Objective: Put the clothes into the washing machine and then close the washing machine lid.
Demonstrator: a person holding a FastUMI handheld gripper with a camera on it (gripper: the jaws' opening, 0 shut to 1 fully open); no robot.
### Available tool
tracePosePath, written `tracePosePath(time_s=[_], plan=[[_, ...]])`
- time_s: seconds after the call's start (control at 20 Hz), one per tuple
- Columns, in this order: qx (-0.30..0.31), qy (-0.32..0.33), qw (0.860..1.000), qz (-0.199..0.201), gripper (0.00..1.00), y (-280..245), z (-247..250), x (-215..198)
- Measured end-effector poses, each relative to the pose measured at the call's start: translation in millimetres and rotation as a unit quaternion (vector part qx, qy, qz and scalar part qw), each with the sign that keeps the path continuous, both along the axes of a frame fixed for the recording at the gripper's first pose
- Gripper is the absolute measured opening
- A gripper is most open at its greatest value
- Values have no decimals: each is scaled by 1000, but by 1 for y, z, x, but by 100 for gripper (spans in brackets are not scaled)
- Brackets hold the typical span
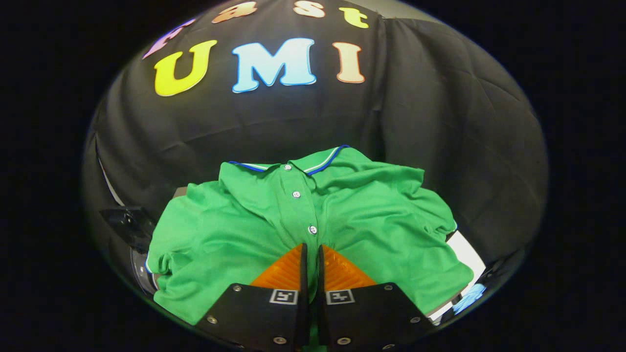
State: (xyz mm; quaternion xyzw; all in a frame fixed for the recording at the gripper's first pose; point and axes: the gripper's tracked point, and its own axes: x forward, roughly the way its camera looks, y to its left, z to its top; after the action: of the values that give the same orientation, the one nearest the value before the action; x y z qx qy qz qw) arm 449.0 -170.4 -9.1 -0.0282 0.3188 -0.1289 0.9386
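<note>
Between the jaws of the gripper [311,252], which are drawn almost together, a fold of the green polo shirt [234,239] appears to be pinched just below its lower button [313,229]; the shirt is spread ahead of and around the fingers, collar farthest away; the pinch should be kept firm and the cloth lifted clear so that no sleeve is dragged; the washing machine and its lid cannot be made out with certainty; a pale surface [464,254] and dark fittings beneath the shirt's edges are cut off; how much cloth is actually gripped is hidden.
</note>
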Motion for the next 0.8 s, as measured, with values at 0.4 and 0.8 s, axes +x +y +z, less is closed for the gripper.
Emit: tracePosePath(time_s=[0.4,0.8], plan=[[51,-26,998,15,0,5,26,2],[-31,-50,996,72,0,39,98,-2]])
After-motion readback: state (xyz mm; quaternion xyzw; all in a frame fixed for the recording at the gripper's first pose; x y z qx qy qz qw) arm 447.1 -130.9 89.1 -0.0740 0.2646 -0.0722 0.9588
